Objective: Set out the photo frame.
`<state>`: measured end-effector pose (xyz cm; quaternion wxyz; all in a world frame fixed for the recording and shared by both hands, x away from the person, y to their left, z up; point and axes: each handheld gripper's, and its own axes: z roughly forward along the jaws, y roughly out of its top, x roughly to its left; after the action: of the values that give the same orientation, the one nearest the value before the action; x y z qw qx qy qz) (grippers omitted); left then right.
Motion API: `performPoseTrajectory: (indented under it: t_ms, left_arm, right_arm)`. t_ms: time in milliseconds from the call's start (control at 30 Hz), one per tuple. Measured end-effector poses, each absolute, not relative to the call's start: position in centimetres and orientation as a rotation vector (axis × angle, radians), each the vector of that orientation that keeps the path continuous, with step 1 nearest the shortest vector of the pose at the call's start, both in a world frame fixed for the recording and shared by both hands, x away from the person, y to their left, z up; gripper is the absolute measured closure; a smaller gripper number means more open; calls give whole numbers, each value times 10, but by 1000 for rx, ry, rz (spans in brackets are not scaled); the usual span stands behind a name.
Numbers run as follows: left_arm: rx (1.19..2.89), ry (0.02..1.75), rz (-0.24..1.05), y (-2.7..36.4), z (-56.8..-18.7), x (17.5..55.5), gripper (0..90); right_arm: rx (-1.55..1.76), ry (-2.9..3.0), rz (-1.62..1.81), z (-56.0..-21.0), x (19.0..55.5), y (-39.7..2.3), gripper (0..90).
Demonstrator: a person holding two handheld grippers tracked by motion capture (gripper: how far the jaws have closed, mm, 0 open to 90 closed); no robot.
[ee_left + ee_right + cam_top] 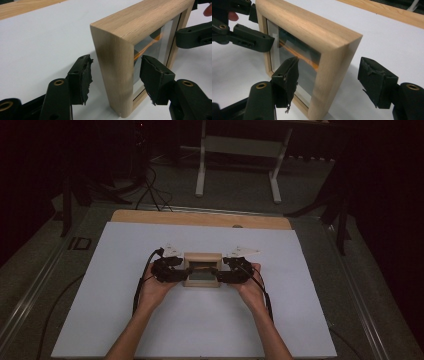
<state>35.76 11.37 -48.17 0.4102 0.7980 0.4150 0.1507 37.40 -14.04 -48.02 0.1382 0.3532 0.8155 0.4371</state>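
- Two open grippers, left gripper (113, 75) and right gripper (329, 80), were parked astride the upright wooden frame (202, 270) mid-desk (125, 320), nothing clamped.
- Frame was judged stiff, lightish, glass fragile; best gripped by the wood side rails.

A high view looks forward and down from above the person's side onto the white tabletop (200, 320), fairly far off. The left gripper view looks close along its black jaws at one upright end of the light wooden glass-fronted frame (117, 75); the right gripper view faces the opposite end. All three share this frame.
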Motion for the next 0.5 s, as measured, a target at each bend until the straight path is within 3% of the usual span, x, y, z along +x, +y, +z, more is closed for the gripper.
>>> performPoseTrajectory:
  t_ms: [500]
  left_arm:
    - [1973,1054,381,132,-475,344,410]
  right_arm:
    - [975,2358,1228,-474,358,-155,316]
